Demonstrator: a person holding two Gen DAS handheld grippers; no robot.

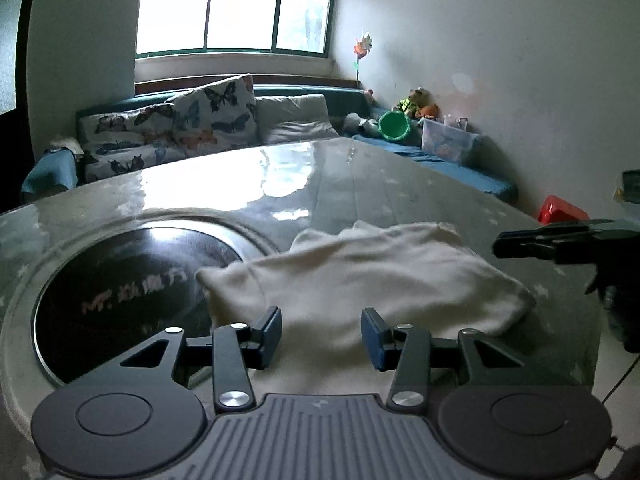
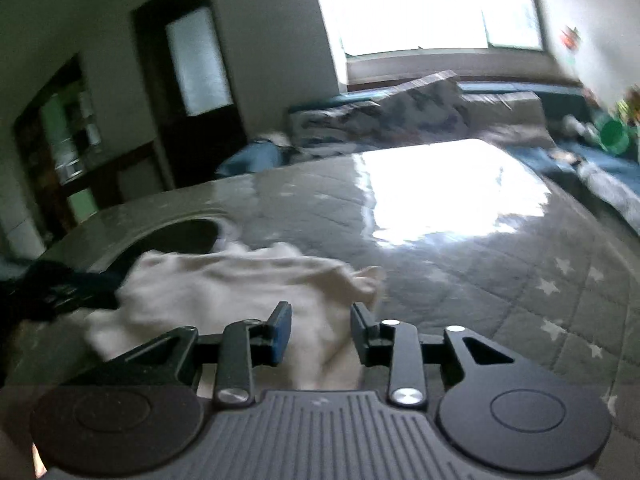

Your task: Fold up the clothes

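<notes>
A cream-white garment (image 1: pixel 360 280) lay loosely folded on a glossy grey table (image 1: pixel 360 184), one edge overlapping a round black inset (image 1: pixel 120 292) in the tabletop. The left gripper (image 1: pixel 320 334) hovered over the near edge of the cloth with its blue-padded fingers (image 1: pixel 270 332) spread wide and nothing between them. The right gripper (image 2: pixel 320 334) also sat over the garment (image 2: pixel 240 280), its fingers (image 2: pixel 282 332) parted to a medium gap and empty; that view was blurred. From the left camera, the right gripper (image 1: pixel 552 246) appeared at the far right, just beside the cloth. Behind the table stood a teal sofa (image 1: pixel 340 94) with butterfly-print cushions (image 1: pixel 216 116), a green bucket (image 1: pixel 394 126) and a bright window (image 1: pixel 236 4).
</notes>
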